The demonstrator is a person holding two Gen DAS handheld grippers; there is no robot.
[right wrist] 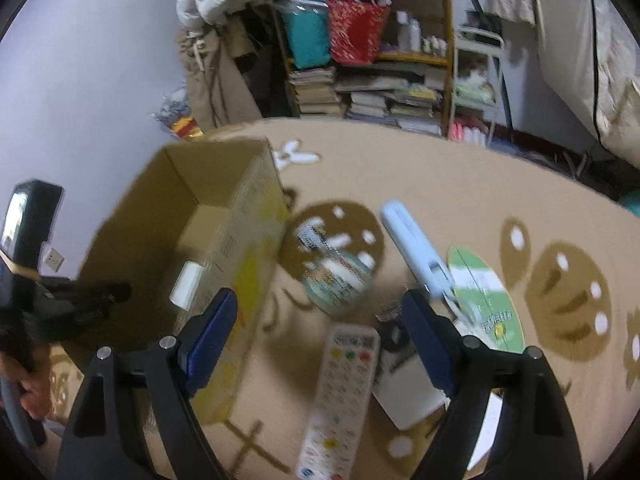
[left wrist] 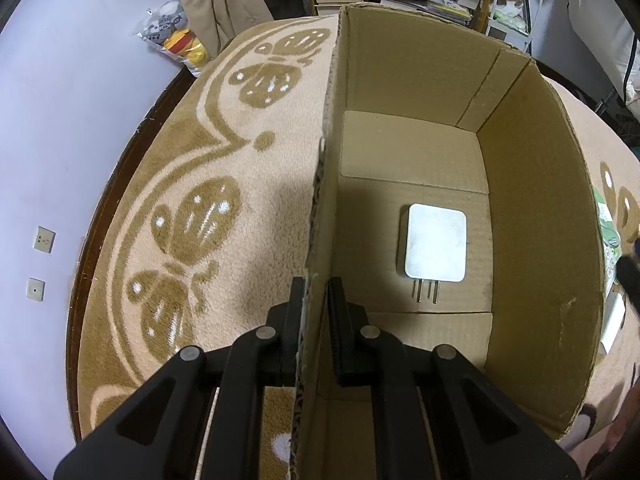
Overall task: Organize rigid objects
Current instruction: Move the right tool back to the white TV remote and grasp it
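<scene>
Your left gripper (left wrist: 316,304) pinches the box (left wrist: 540,240) wall near its front corner; white charger (left wrist: 435,249) already inside. Right gripper (right wrist: 320,332), jaws spread, hovers over the remote (right wrist: 340,400) on the rug (right wrist: 440,176). Next: drop, close on remote, w/ blue tool (right wrist: 416,248) farther off.

Box (left wrist: 540,220) floor open beside charger (left wrist: 435,247)
</scene>
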